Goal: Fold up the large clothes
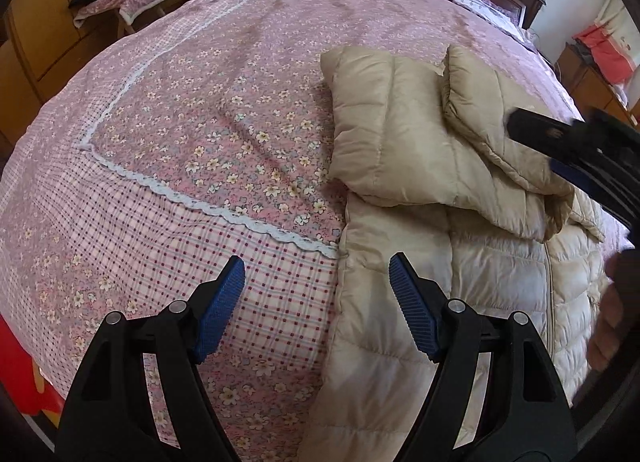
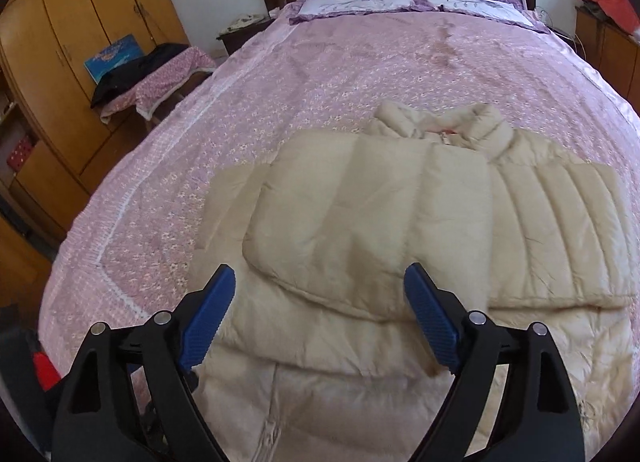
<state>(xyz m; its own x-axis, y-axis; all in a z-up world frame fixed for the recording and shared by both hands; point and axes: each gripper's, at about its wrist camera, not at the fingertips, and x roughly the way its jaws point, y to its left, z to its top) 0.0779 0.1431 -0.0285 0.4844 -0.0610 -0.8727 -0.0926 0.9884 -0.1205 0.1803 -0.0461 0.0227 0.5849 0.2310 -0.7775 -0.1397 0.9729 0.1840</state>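
We see both tongs wide open, holding nothing. Beige puffer jacket [image 2: 360,222] lies centre-right on the bed [image 2: 320,74], sleeves folded across, long axis running collar-to-hem toward us. Right gripper [image 2: 320,314] hovers directly over it; left gripper [image 1: 316,302] sits at its left edge.

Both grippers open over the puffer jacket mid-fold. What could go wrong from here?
1. The sleeves folded across the beige puffer jacket look puffy and unpinned; with the left gripper and right gripper both open, they may spring back.
2. The jacket's near hem lies at the edge of the bed, so a tug could slide it off.
3. A deep pinch might also catch the floral bedspread.
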